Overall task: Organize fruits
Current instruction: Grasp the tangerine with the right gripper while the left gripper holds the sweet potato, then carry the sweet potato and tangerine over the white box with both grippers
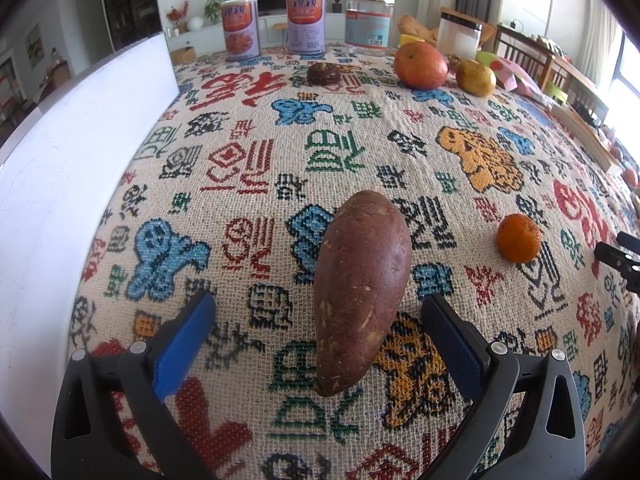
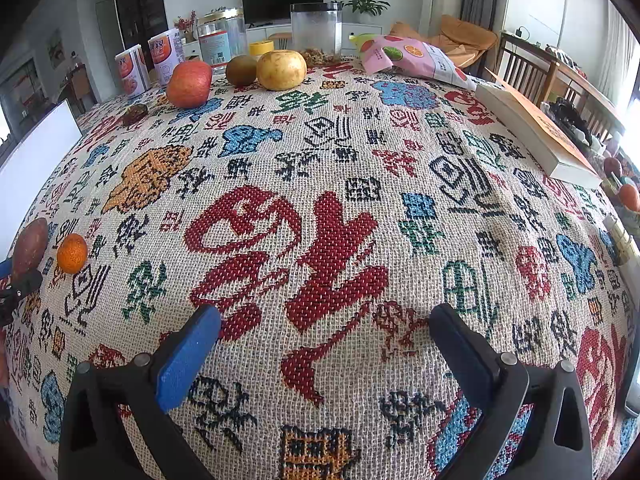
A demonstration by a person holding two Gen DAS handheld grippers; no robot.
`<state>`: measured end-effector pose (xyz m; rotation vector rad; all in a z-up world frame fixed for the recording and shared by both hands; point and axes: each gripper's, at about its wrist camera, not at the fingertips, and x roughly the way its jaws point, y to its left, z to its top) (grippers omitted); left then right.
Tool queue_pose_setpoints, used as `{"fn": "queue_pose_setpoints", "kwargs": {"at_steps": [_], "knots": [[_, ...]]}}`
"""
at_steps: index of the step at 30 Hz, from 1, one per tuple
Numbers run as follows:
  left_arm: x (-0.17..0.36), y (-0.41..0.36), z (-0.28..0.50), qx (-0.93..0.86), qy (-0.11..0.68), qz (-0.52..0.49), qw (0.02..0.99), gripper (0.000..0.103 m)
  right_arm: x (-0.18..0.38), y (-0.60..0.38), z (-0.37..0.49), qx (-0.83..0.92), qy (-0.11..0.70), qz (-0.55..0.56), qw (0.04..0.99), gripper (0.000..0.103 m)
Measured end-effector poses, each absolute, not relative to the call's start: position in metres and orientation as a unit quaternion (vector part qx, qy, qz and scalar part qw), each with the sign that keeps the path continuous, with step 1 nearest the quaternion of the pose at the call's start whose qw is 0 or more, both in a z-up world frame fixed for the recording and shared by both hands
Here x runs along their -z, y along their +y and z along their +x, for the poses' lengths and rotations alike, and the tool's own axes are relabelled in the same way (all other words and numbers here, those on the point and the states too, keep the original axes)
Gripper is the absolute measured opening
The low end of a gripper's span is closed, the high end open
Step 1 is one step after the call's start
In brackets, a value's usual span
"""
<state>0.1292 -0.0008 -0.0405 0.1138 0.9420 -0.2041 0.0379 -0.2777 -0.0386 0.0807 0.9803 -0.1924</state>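
A reddish-brown sweet potato (image 1: 362, 288) lies on the patterned tablecloth between the wide-open fingers of my left gripper (image 1: 318, 332), not touched by either pad. A small orange (image 1: 519, 237) lies to its right. A red apple (image 1: 420, 65), a yellow pear (image 1: 476, 78) and a dark brown round item (image 1: 323, 73) sit at the far side. My right gripper (image 2: 326, 344) is open and empty over bare cloth. In the right wrist view the sweet potato (image 2: 30, 246) and orange (image 2: 72, 253) are at far left; the apple (image 2: 189, 84), a kiwi (image 2: 241, 70) and the pear (image 2: 281, 69) are far back.
A white board (image 1: 80, 168) stands along the left table edge. Two cans (image 1: 240, 28), a glass jar (image 1: 368, 20) and a clear canister (image 2: 316, 28) line the far edge. A pink snack bag (image 2: 408, 58) and a book (image 2: 536, 128) lie at the right.
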Motion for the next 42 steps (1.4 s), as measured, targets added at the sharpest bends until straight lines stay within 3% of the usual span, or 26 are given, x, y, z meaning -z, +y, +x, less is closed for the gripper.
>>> {"fn": "queue_pose_setpoints", "kwargs": {"at_steps": [7,9,11,14,16,17,18,19,25,30,31,32,33,37,42], "knots": [[0.034,0.004,0.127,0.125,0.452,0.04,0.883,0.1,0.022,-0.227,0.033,-0.071,0.426,0.091,0.897,0.098],[0.028,0.005,0.124,0.134,0.443,0.034,0.886,0.1,0.02,-0.19,0.045,-0.112,0.434,0.055,0.892,0.087],[0.026,0.002,0.124,0.138,0.441,0.046,0.886,0.098,0.018,-0.161,0.057,-0.136,0.432,0.026,0.891,0.085],[0.028,-0.004,0.125,0.143,0.448,0.061,0.88,0.071,0.02,-0.129,0.08,-0.15,0.432,-0.002,0.889,0.082],[0.03,-0.004,0.127,0.142,0.451,0.061,0.879,0.059,0.025,-0.112,0.092,-0.154,0.44,-0.025,0.884,0.071],[0.029,-0.002,0.127,0.147,0.447,0.054,0.881,0.046,0.029,-0.106,0.097,-0.154,0.449,-0.036,0.88,0.061],[0.026,0.001,0.124,0.157,0.443,0.04,0.882,0.039,0.034,-0.103,0.1,-0.151,0.459,-0.043,0.875,0.042],[0.024,0.005,0.123,0.157,0.444,0.029,0.882,0.039,0.035,-0.103,0.1,-0.138,0.463,-0.047,0.874,0.031],[0.001,0.044,0.102,0.169,0.448,-0.081,0.874,0.038,0.013,-0.11,0.075,-0.149,0.457,-0.002,0.877,0.03],[-0.06,0.091,0.076,0.169,0.424,-0.172,0.873,0.036,-0.004,-0.087,0.071,-0.187,0.479,0.017,0.858,0.03],[-0.077,0.105,0.069,0.164,0.407,-0.181,0.88,0.031,-0.013,-0.077,0.073,-0.2,0.476,0.024,0.856,0.03],[-0.094,0.119,0.063,0.157,0.389,-0.186,0.888,0.01,-0.023,-0.066,0.076,-0.216,0.471,0.032,0.855,0.03],[-0.111,0.135,0.057,0.146,0.373,-0.188,0.897,0.007,-0.035,-0.053,0.078,-0.233,0.463,0.038,0.855,0.03],[-0.151,0.204,0.048,0.076,0.326,-0.203,0.92,0.007,-0.087,0.02,0.083,-0.311,0.426,0.031,0.849,0.03],[-0.118,0.235,0.058,0.036,0.374,-0.185,0.908,0.009,-0.112,0.108,0.094,-0.354,0.413,-0.015,0.839,0.03]]}}
